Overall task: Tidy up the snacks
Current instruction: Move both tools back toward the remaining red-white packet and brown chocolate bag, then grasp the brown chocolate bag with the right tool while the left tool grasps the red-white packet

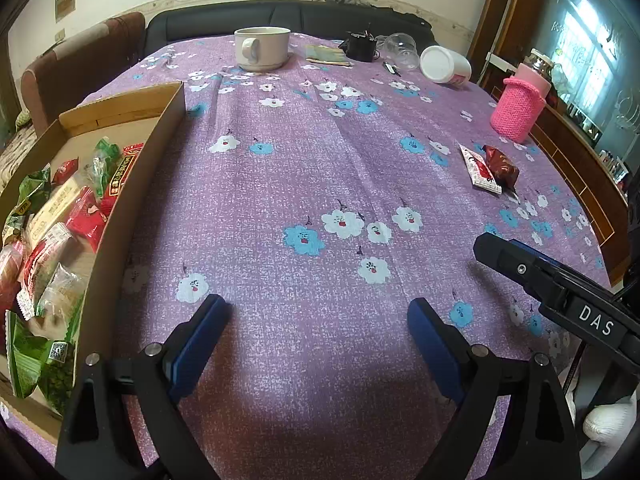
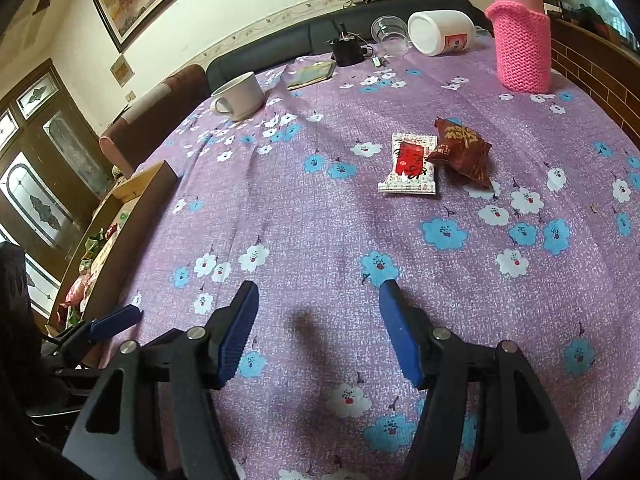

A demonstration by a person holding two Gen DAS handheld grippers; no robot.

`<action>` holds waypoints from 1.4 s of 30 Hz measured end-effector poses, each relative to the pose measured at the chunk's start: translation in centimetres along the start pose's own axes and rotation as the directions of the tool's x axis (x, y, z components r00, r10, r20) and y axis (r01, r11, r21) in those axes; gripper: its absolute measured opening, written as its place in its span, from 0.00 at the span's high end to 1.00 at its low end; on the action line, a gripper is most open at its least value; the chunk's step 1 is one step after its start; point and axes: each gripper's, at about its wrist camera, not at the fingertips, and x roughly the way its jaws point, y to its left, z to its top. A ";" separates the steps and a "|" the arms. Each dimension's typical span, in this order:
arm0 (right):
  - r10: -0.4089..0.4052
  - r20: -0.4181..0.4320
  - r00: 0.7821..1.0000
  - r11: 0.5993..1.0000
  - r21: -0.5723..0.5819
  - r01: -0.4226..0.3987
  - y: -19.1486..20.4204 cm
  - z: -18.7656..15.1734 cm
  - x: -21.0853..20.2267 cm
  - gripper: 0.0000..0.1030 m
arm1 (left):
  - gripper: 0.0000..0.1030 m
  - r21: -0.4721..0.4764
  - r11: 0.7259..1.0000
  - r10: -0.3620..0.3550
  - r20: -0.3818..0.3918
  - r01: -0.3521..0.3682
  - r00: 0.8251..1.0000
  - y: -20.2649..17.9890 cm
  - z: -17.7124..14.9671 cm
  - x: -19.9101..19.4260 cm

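Observation:
A shallow cardboard box point(image 1: 132, 184) at the table's left holds several wrapped snacks point(image 1: 60, 232) in green, red and clear packets; it also shows in the right wrist view point(image 2: 132, 200). Two loose snacks lie side by side on the cloth at the right: a white-and-red packet point(image 2: 410, 164) point(image 1: 480, 170) and a dark red packet point(image 2: 462, 152) point(image 1: 502, 166). My left gripper point(image 1: 316, 312) is open and empty over the cloth, right of the box. My right gripper point(image 2: 318, 292) is open and empty, well short of the two loose packets.
A purple flowered cloth point(image 1: 304, 168) covers the table. At the back stand a white mug point(image 1: 262, 48), a booklet point(image 1: 326, 55), a small black device point(image 1: 362, 46), a clear cup point(image 1: 400, 48) and a tipped white jar point(image 1: 444, 65). A pink knitted bottle point(image 1: 518, 108) stands at right.

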 end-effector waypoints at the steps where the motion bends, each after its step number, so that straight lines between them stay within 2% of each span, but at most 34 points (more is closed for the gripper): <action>1: 0.000 0.000 1.000 1.000 0.002 0.000 0.0 0.0 0.0 0.38 | 0.11 0.000 1.000 -0.001 0.000 0.001 1.000 0.0 0.0 0.0; 5: 0.002 0.000 1.000 1.000 0.003 -0.002 0.1 0.0 0.0 0.38 | 0.08 0.006 1.000 -0.007 -0.005 0.007 1.000 -0.1 0.0 0.1; 7: 0.002 0.000 1.000 1.000 0.004 -0.002 0.1 0.0 0.0 0.38 | 0.01 0.019 0.999 -0.026 -0.017 0.027 1.000 -0.4 0.1 0.3; 10: 0.004 0.005 1.000 1.000 0.025 -0.004 -0.1 0.0 -0.4 0.38 | 0.01 0.033 0.999 -0.019 -0.022 0.019 1.000 -0.6 0.1 0.4; 13: 0.026 0.056 0.998 0.998 0.062 -0.029 -0.8 0.7 -2.2 0.38 | 0.01 0.011 0.999 -0.050 -0.011 0.050 0.999 -0.1 0.0 0.1; 15: -0.002 0.076 0.997 0.999 0.037 -0.001 -1.1 1.9 -3.1 0.38 | 0.01 0.008 0.998 -0.054 -0.010 0.054 0.998 -0.1 0.0 0.1; 19: -0.118 0.082 0.990 0.993 0.004 0.119 -2.8 5.3 -3.1 0.38 | 0.01 0.003 0.998 -0.061 -0.007 0.061 0.998 -0.1 0.0 0.1; 22: -0.183 0.053 0.982 0.983 0.039 0.181 -4.9 7.9 -1.2 0.38 | 0.01 -0.001 0.998 -0.066 -0.005 0.066 0.998 -0.1 0.0 0.1; 27: -0.231 -0.012 0.973 0.971 0.059 0.231 -7.1 10.3 3.2 0.39 | 0.01 -0.005 0.998 -0.069 -0.003 0.069 0.998 -0.1 0.0 0.1; 28: -0.208 -0.029 0.978 0.976 0.057 0.209 -7.2 10.5 3.9 0.53 | 0.01 -0.007 0.997 -0.071 -0.003 0.071 0.997 -0.1 0.0 0.1; 29: -0.195 -0.044 0.980 0.979 0.061 0.197 -7.5 10.5 4.4 0.59 | 0.01 -0.007 0.997 -0.072 -0.002 0.072 0.997 -0.1 0.0 0.1; 30: -0.198 -0.039 0.979 0.978 0.060 0.200 -7.3 10.4 4.5 0.62 | 0.01 -0.009 0.997 -0.073 -0.002 0.073 0.997 0.0 0.0 0.0; 33: -0.121 -0.058 0.991 0.992 0.028 0.123 -5.7 9.6 4.4 0.64 | 0.01 -0.007 0.997 -0.071 -0.003 0.071 0.997 0.0 0.0 0.1; 35: -0.091 -0.078 0.993 0.995 -0.035 0.088 -3.8 8.8 4.4 0.64 | 0.01 -0.007 0.997 -0.072 -0.003 0.072 0.997 0.1 0.0 0.1; 37: -0.026 -0.110 0.994 0.997 -0.074 0.018 -1.8 7.5 4.4 0.64 | 0.01 -0.010 0.997 -0.075 -0.001 0.075 0.997 0.1 0.0 0.0; 40: 0.104 -0.180 0.978 0.988 -0.097 -0.123 0.6 5.8 4.2 0.64 | 0.01 -0.014 0.997 -0.079 0.001 0.079 0.997 0.2 -0.1 0.0; 42: 0.102 -0.189 0.977 0.985 -0.119 -0.126 1.4 4.9 3.7 0.64 | 0.01 -0.015 0.997 -0.080 0.001 0.080 0.997 0.2 -0.1 -0.1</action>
